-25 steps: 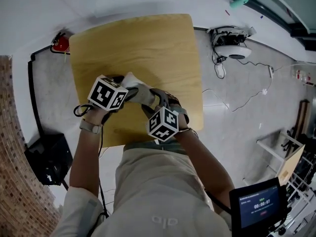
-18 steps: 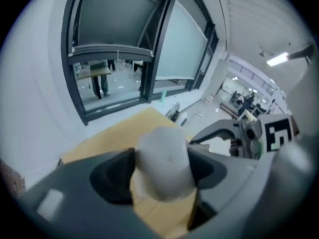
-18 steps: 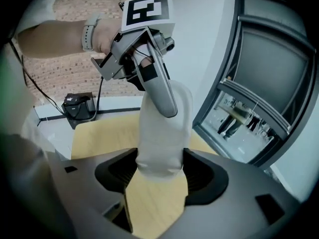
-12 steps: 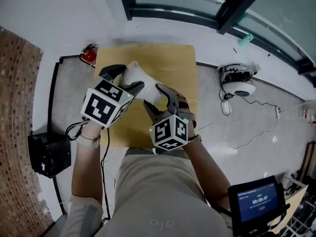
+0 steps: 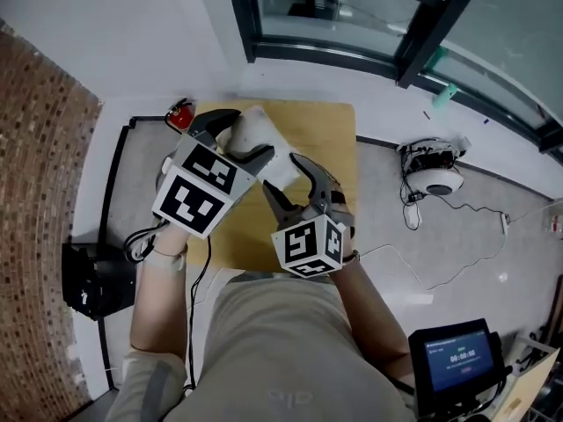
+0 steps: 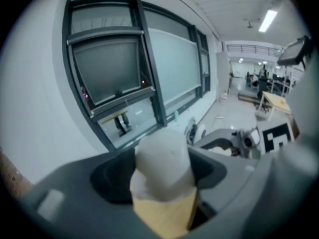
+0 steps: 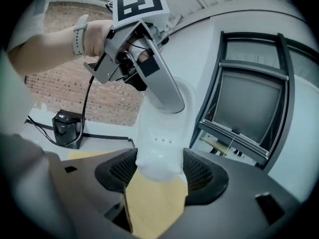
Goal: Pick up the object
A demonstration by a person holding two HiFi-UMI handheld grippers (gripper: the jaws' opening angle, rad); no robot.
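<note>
The object is a white, rounded, bottle-like piece (image 5: 257,141), held up in the air above the wooden table (image 5: 327,139). Both grippers are shut on it. My left gripper (image 5: 236,134) clamps its far end, and in the left gripper view the white piece (image 6: 162,161) fills the gap between the dark jaws. My right gripper (image 5: 295,179) grips the near end; in the right gripper view the object (image 7: 159,133) rises from between the ribbed pads (image 7: 204,176) toward the left gripper (image 7: 144,68). The tabletop (image 7: 154,205) shows far below it.
A red item (image 5: 181,114) lies on the floor by the table's far left corner. A black box (image 5: 92,280) with cables sits at the left, next to a brick wall. A white round device (image 5: 435,179) with wires lies at the right. A dark window frame (image 5: 352,51) runs along the far side.
Both grippers have risen with the white object between them, well clear of the tabletop. The table now looks smaller and farther away, and the head view has swung up toward the window.
</note>
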